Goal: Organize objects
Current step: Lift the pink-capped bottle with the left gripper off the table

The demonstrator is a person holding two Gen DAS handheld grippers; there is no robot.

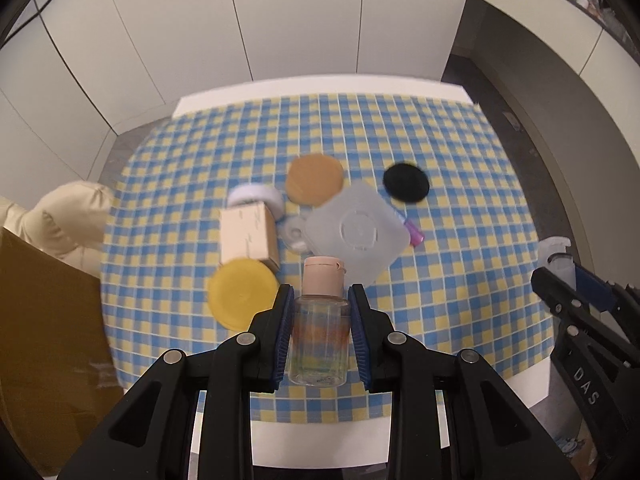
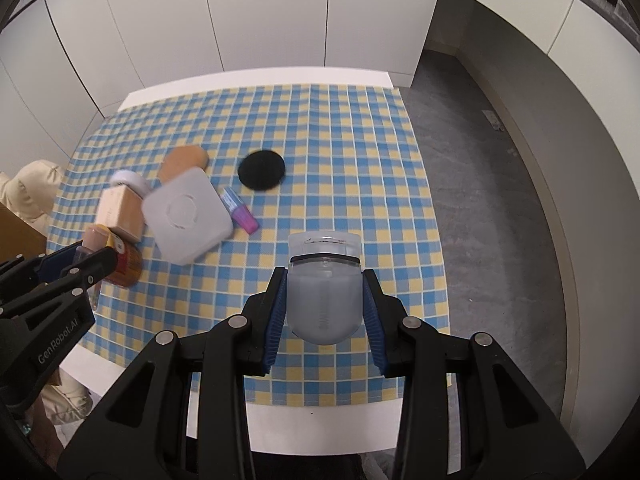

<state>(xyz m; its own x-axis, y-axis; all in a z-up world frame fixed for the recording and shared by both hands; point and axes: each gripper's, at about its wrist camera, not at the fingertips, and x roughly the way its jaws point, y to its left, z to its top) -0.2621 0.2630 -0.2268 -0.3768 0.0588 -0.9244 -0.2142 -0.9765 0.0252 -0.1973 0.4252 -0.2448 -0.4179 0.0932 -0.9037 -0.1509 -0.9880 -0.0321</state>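
Clear bottle (image 1: 319, 328) clamped above yellow disc (image 1: 243, 298), box (image 1: 248, 237).

A white table (image 2: 260, 80) under a blue-and-yellow checked cloth (image 2: 360, 152) fills the middle of both views. White panelled walls (image 2: 260, 12) close off the top of the frame. Grey floor (image 2: 480, 160) runs down the right, beside a curving pale counter (image 2: 592, 92). A brown cardboard box (image 1: 44, 340) sits at lower left.

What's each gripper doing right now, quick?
Left gripper: shut on the clear bottle.
Right gripper: shut on the grey container.
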